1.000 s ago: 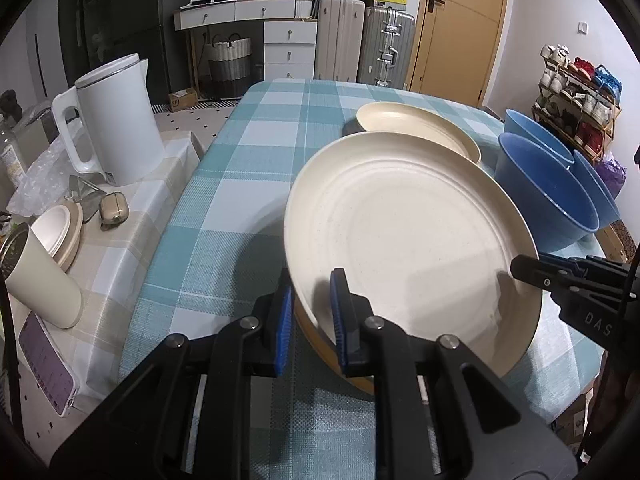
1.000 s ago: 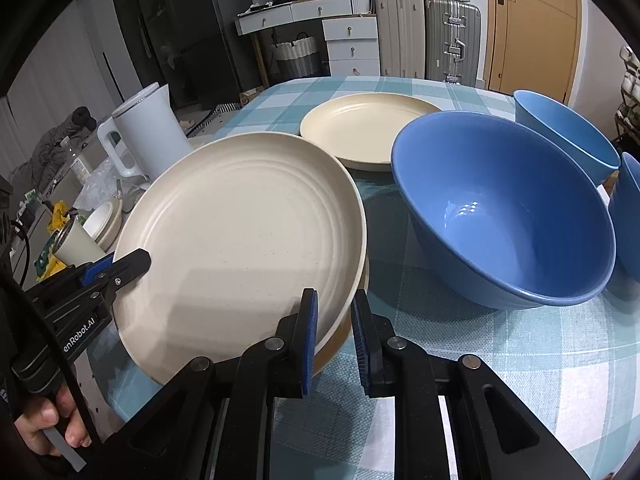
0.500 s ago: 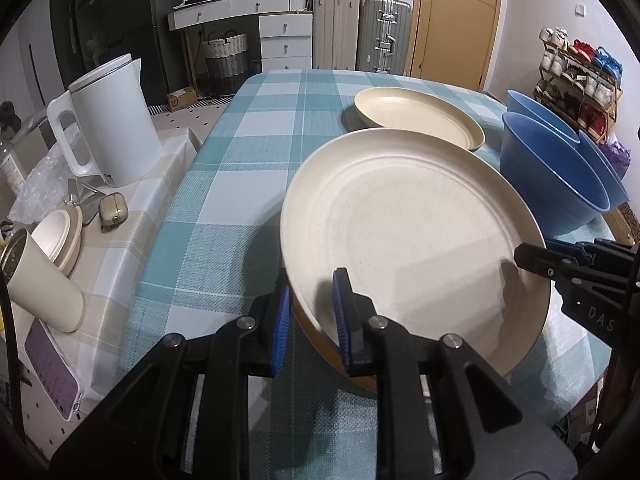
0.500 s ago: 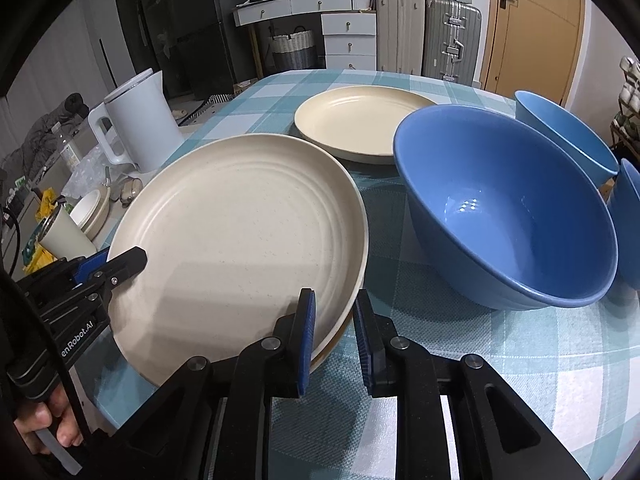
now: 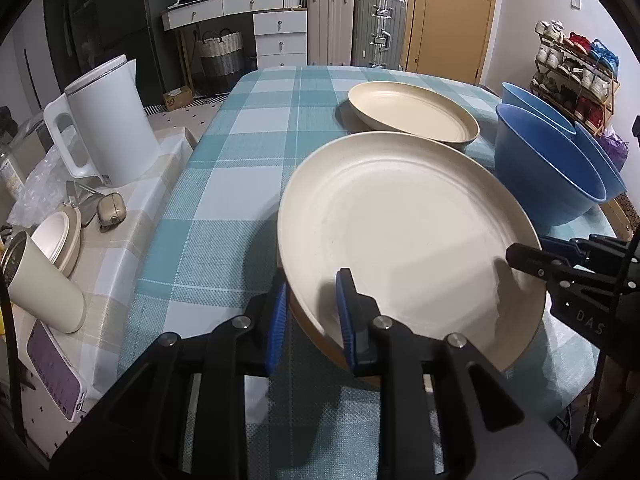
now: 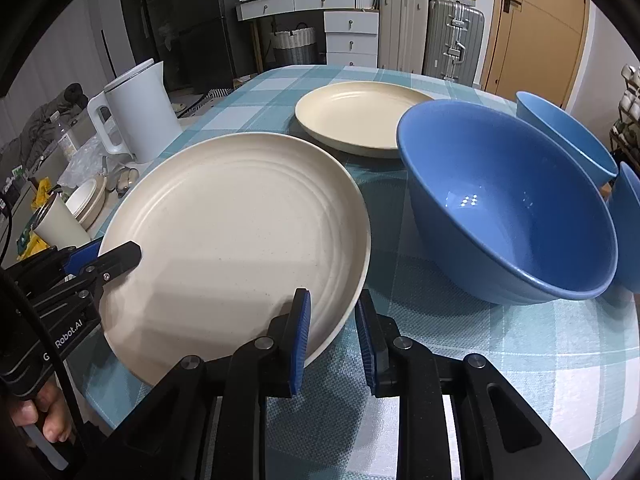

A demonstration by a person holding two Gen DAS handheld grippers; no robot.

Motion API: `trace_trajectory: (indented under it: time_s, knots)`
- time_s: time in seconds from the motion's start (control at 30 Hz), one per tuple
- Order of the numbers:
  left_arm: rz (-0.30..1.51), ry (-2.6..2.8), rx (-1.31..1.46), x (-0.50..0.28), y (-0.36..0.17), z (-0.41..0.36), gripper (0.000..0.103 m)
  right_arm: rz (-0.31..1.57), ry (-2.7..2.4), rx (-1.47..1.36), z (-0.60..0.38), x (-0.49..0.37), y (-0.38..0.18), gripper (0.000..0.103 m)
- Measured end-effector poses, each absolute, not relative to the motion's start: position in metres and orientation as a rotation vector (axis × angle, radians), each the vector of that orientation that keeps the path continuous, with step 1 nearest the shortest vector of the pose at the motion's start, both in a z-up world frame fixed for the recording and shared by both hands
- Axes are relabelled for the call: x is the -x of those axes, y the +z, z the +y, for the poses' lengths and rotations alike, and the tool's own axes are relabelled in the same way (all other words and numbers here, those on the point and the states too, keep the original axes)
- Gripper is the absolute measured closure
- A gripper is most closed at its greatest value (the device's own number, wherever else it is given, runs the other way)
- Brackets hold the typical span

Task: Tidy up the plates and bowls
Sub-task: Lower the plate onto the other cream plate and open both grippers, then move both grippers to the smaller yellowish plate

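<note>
Both my tongs are on the big cream plate [image 5: 404, 236], opposite rims. Left tongs [image 5: 310, 316] pinch the near-left rim, one blue pad under, one over. Right tongs [image 6: 332, 338] straddle the near-right rim with a gap showing at the outer pad, so I cannot tell if they truly bite. The plate is tilted, its near edge raised over the desk [image 5: 256, 152]; an orange-brown edge shows beneath it, possibly a second plate, view too poor to say.

Second cream plate [image 6: 360, 118] lies flat further back, apart from the held one. Large blue bowl [image 6: 504, 200] sits just right of the held plate, rims near; two more blue bowls [image 6: 560, 132] crowd behind it at the desk's right edge. Open checked cloth runs left and back.

Lower side table to the left: white kettle [image 5: 108, 120], cream cup [image 5: 44, 284].

Writing: "DAS" on right tongs, "Robot.AI" on left.
</note>
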State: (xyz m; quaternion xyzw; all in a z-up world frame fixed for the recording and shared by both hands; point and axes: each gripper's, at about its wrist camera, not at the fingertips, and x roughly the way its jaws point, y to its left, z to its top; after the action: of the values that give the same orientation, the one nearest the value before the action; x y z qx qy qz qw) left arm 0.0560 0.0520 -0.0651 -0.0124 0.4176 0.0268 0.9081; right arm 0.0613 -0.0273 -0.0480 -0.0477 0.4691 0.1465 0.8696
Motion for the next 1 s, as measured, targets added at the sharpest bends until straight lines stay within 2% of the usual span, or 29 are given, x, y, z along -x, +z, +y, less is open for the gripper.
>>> trace_trajectory:
  time_s: [0.53,0.67,0.77,0.83,0.9,1.0]
  knots:
    - [0.901,0.06,0.064,-0.06,-0.079,0.058,0.081,0.966,0.335,0.069,-0.028,-0.057,-0.043,0.073]
    - [0.899,0.054,0.077,-0.06,-0.078,0.063,0.079,0.957,0.335,0.065,-0.03,-0.055,-0.04,0.062]
    - [0.878,0.048,0.101,-0.058,-0.069,0.069,0.066,0.935,0.338,0.046,-0.035,-0.053,-0.032,0.05]
    - [0.861,0.045,0.109,-0.055,-0.062,0.071,0.05,0.923,0.352,0.031,-0.038,-0.051,-0.025,0.046]
    - [0.831,0.03,0.117,-0.052,-0.05,0.074,0.037,0.908,0.37,0.023,-0.039,-0.049,-0.018,0.034]
    - [0.794,0.028,0.133,-0.049,-0.033,0.077,0.02,0.887,0.425,-0.001,-0.042,-0.046,-0.003,0.022]
